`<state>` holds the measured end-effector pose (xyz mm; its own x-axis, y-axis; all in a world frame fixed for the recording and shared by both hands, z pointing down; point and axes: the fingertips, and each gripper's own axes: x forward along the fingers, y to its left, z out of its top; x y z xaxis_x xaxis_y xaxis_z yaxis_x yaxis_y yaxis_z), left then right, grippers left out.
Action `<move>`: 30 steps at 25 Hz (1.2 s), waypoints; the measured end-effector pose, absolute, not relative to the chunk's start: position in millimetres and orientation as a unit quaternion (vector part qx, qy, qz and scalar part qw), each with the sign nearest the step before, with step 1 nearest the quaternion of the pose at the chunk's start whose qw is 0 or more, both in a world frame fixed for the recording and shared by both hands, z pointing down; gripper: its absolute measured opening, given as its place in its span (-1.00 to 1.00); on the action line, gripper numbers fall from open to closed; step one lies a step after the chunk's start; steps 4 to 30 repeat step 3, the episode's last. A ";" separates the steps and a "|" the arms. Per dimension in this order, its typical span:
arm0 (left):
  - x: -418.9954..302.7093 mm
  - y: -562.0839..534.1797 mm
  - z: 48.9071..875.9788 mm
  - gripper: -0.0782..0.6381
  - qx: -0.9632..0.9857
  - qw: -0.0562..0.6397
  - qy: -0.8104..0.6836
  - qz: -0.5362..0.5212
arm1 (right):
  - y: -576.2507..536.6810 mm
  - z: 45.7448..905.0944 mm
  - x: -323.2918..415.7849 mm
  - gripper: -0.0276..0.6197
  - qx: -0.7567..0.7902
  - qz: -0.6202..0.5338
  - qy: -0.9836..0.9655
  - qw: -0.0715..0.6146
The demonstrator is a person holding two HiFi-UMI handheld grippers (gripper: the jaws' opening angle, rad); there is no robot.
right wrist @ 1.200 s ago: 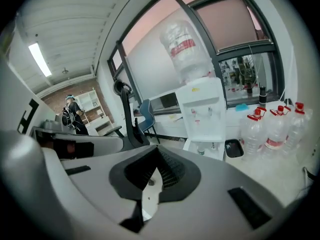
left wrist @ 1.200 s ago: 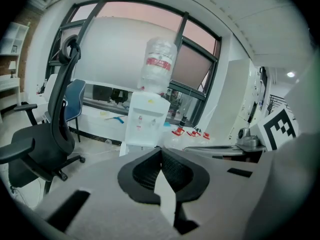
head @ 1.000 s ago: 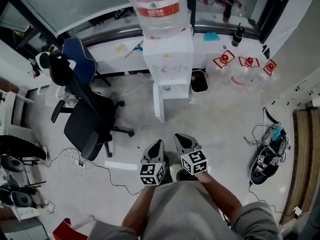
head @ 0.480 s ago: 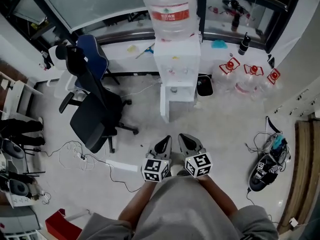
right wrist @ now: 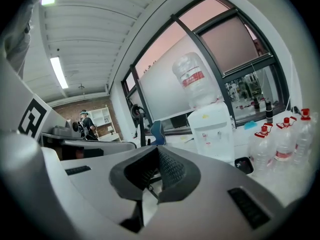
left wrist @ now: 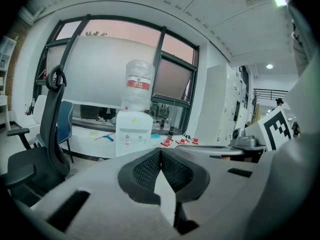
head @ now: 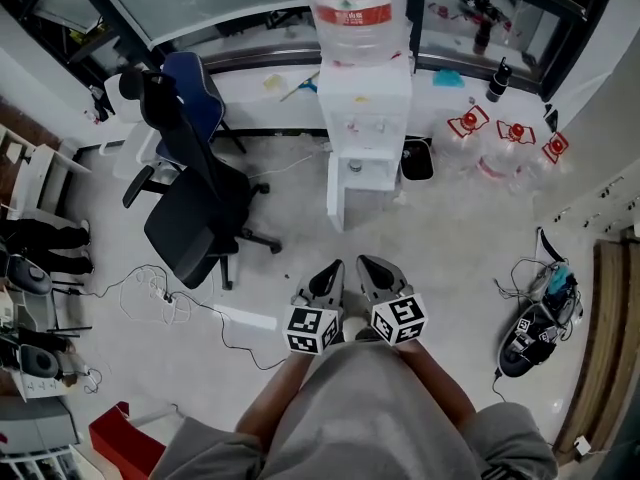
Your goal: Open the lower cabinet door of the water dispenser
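Black office chair (head: 195, 208) off at the left, left gripper (head: 332, 268) held low, jaws pressed together on nothing, water dispenser (head: 362, 133) upright on the floor well ahead, right gripper (head: 368, 266) just beside its twin, jaws closed too, empty, spare bottles (head: 510, 140) at right.

Bright, even indoor light, soft shadows, heavy fisheye distortion, black corners in gripper views.

water dispenser (head: 365, 133): back centre | jug (head: 352, 8): on dispenser | chair (head: 195, 208): left of dispenser | bin (head: 416, 159): just beside dispenser, right | bottles (head: 510, 146): right of bin | cable (head: 150, 298): floor, before chair
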<state>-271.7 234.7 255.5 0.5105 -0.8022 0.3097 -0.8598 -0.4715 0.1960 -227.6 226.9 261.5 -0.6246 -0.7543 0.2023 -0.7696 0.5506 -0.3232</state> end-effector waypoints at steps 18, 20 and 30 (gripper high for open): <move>-276.7 233.9 252.9 -0.76 0.852 0.164 -0.490 0.084 | 225.9 257.5 -231.2 -0.89 0.431 0.187 -0.883 0.017; -276.7 233.9 252.9 -0.76 0.852 0.164 -0.490 0.084 | 225.9 257.5 -231.2 -0.89 0.431 0.187 -0.883 0.017; -276.7 233.9 252.9 -0.76 0.852 0.164 -0.490 0.084 | 225.9 257.5 -231.2 -0.89 0.431 0.187 -0.883 0.017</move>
